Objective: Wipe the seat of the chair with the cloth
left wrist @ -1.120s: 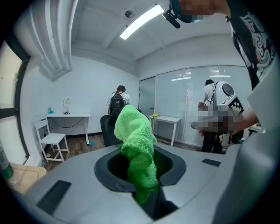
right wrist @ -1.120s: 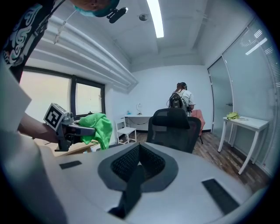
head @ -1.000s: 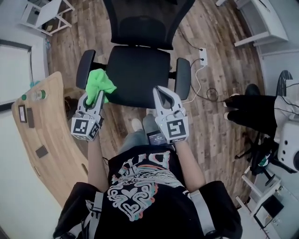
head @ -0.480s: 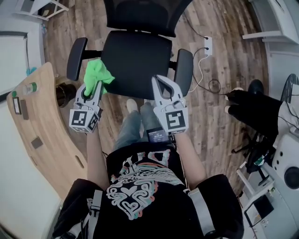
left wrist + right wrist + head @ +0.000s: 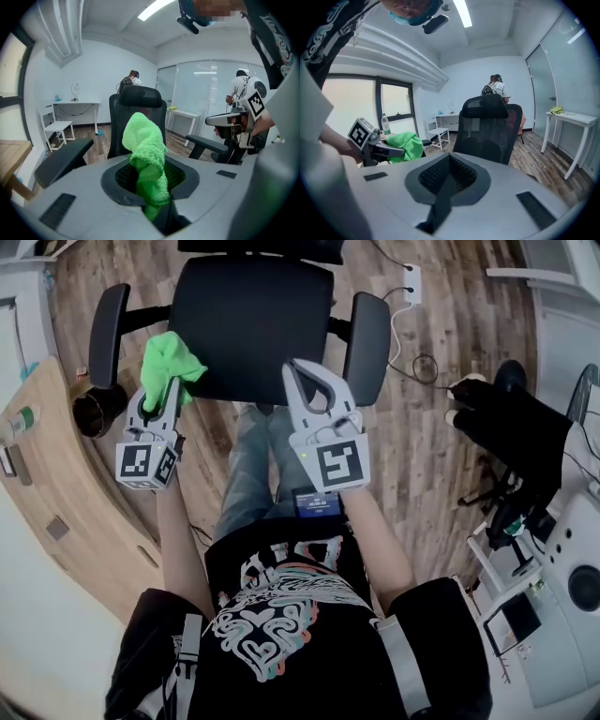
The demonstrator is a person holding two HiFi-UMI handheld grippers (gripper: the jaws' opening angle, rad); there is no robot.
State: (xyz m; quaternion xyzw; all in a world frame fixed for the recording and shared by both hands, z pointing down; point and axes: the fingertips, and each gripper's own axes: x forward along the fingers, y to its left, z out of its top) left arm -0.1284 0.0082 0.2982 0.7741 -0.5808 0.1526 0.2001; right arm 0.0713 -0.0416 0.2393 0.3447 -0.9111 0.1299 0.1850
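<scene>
A black office chair stands in front of me, its seat [image 5: 248, 324] at the top of the head view and its backrest [image 5: 487, 124] ahead in the right gripper view. My left gripper [image 5: 157, 397] is shut on a bright green cloth [image 5: 171, 362], held bunched over the seat's near left corner. In the left gripper view the cloth [image 5: 146, 154] sticks up from between the jaws. My right gripper [image 5: 309, 381] is shut with nothing in it, at the seat's near right edge.
The chair's armrests [image 5: 105, 322] [image 5: 367, 334] flank the seat. A curved wooden desk [image 5: 56, 493] runs along the left, with a dark bin [image 5: 94, 413] beside it. A power strip [image 5: 411, 279] with cables lies on the floor. Another person's dark legs [image 5: 506, 427] are at the right.
The head view has shifted, so the chair now sits higher in the frame. Both grippers stay at the seat's near edge, the left one still shut on the cloth.
</scene>
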